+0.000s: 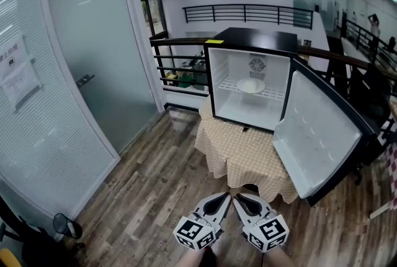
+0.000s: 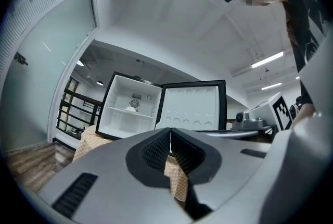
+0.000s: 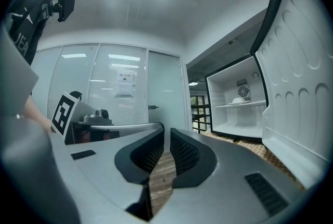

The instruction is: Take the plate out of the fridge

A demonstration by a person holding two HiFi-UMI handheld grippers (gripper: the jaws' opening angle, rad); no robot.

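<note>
A small white plate (image 1: pixel 251 85) lies on the wire shelf of a black mini fridge (image 1: pixel 231 51) with a white inside. The fridge door (image 1: pixel 319 138) is swung wide open to the right. The fridge stands on a round table with a checked cloth (image 1: pixel 239 151). Both grippers are low and near me, well short of the table: the left gripper (image 1: pixel 224 197) and the right gripper (image 1: pixel 239 197), each shut on nothing. The left gripper view shows the left gripper (image 2: pixel 170 132) pointing toward the plate (image 2: pixel 132 109). From the right gripper (image 3: pixel 167 137), the plate (image 3: pixel 240 100) is far right.
A frosted glass partition with a door handle (image 1: pixel 85 80) runs along the left. Dark railings (image 1: pixel 177 64) stand behind the fridge. Wood floor (image 1: pixel 155 185) stretches between me and the table. The open door overhangs the table's right side. A dark chair (image 1: pixel 65 225) is at bottom left.
</note>
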